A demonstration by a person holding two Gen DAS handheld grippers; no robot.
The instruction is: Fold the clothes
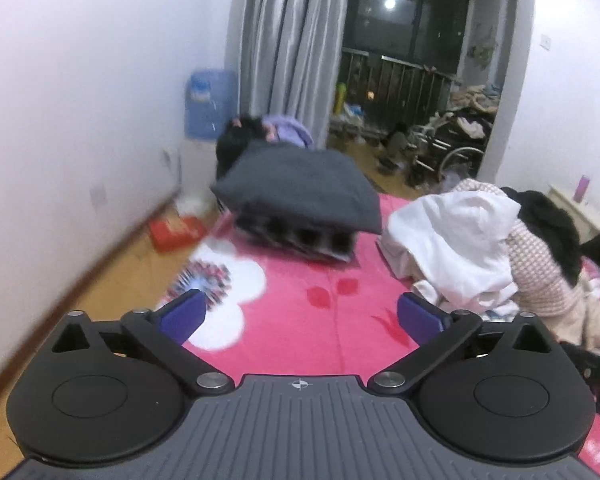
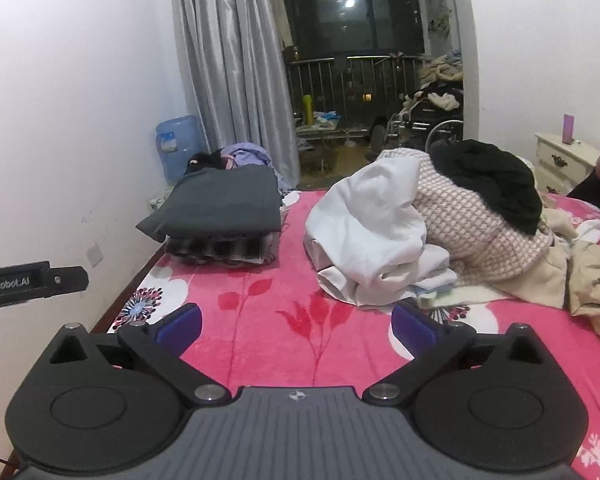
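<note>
A stack of folded clothes [image 2: 220, 216], dark grey on top of a plaid piece, lies at the far left of the pink flowered bed cover [image 2: 284, 344]. To its right sits a heap of unfolded clothes: a white garment [image 2: 372, 232], a pink checked one [image 2: 472, 228] and a black one [image 2: 488, 176]. The same stack [image 1: 300, 196] and white garment [image 1: 456, 240] appear in the left wrist view, blurred. My left gripper [image 1: 300, 314] is open over the cover, nothing between its purple pads. My right gripper [image 2: 296, 326] is open too, short of the white garment.
A white wall [image 2: 60, 140] and wooden floor [image 1: 80, 304] run along the bed's left side. A blue water jug [image 2: 178, 148], grey curtain [image 2: 236, 72], a balcony with a wheelchair [image 2: 432, 120] and a white nightstand [image 2: 560, 160] lie beyond. More beige clothes [image 2: 588, 280] lie at right.
</note>
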